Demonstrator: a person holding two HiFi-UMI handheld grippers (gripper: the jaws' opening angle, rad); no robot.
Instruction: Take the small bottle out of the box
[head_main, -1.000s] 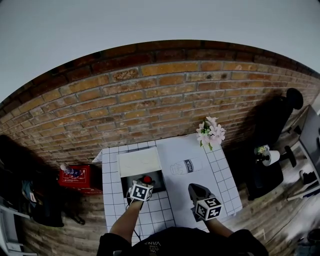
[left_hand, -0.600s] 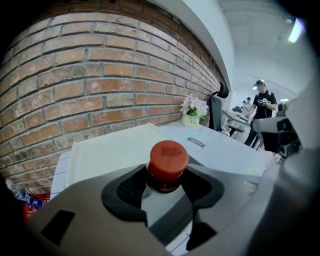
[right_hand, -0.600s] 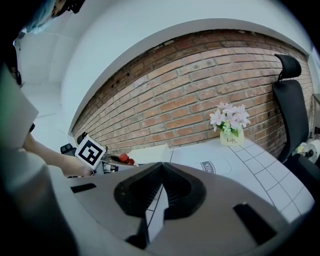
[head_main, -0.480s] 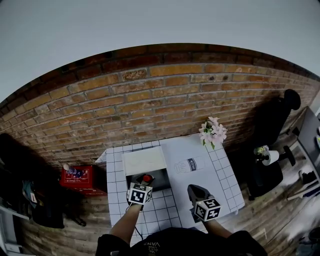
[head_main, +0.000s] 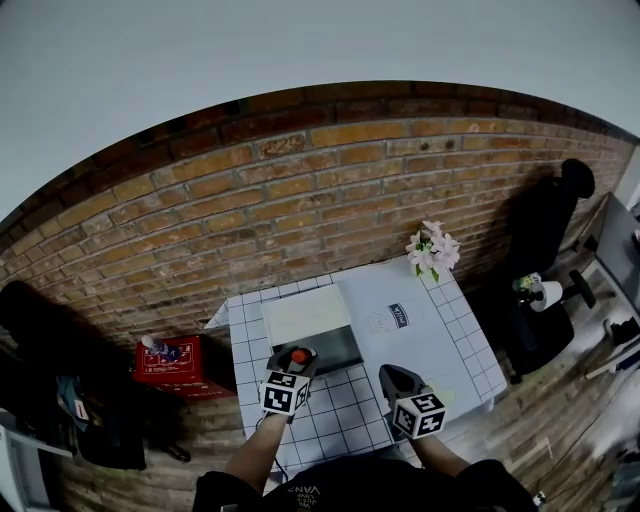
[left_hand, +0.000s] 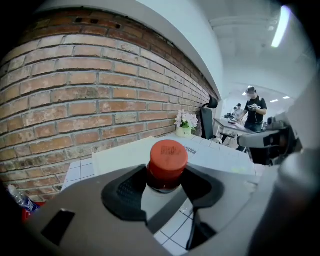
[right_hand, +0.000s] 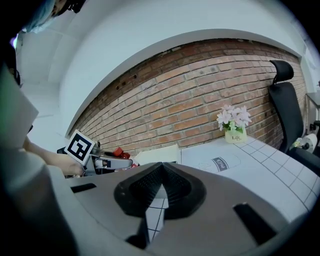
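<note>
Small bottle (left_hand: 166, 165) gripped by the left hand-held gripper (head_main: 297, 362) at the box (head_main: 340, 345).
The red-capped small bottle is clamped between the 2 widely spread jaws, at the near left edge of the open box on the tiled worktop (head_main: 345, 415). The right hand-held gripper (right_hand: 161, 185) is kept closed with nothing in it, above the worktop, near the box.

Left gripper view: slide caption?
Left gripper clamped on a red-capped bottle, brick wall behind.
</note>
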